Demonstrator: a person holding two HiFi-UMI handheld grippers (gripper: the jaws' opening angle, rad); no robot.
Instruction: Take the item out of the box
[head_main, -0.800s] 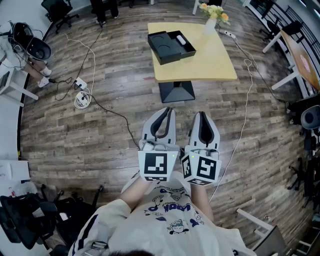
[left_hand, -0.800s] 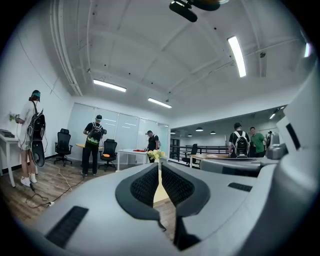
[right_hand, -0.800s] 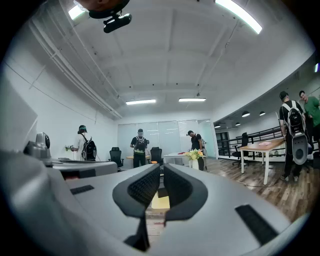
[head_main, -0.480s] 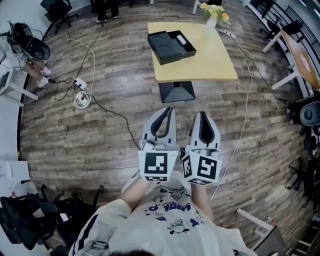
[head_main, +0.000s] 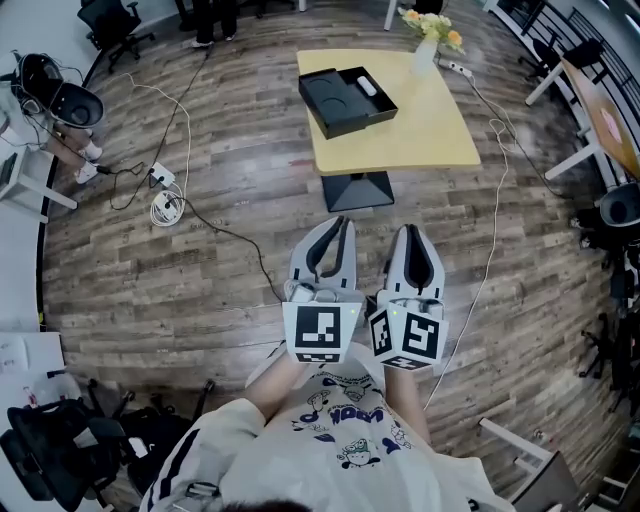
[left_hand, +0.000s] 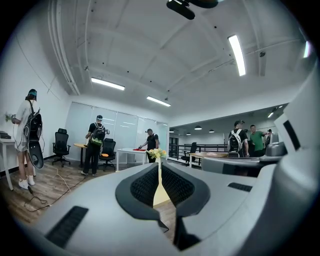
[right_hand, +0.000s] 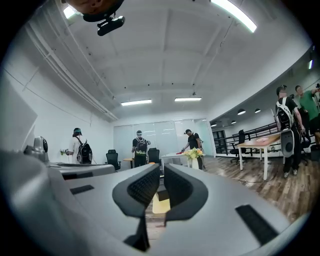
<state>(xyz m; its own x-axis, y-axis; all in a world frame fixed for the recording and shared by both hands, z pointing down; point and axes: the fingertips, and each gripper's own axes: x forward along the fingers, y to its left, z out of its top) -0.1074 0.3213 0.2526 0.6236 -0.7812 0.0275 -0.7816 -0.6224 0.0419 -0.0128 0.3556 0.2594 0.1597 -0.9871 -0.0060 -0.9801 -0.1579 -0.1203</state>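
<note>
A black open box lies on the yellow table far ahead of me, with a small white item in its right-hand part. Both grippers hang side by side over the wood floor, well short of the table. The left gripper is shut with nothing in it, and so is the right gripper. In the left gripper view the closed left gripper lets only a sliver of the table show. The right gripper view shows the right gripper closed, with the box beyond.
A vase of flowers stands at the table's far right corner. A black pedestal base holds the table. Cables and a power strip lie on the floor at left; a white cable runs at right. People stand at far desks.
The whole head view has shifted slightly: the table and both grippers sit a little lower and further right in the picture. Both grippers stay shut and side by side.
</note>
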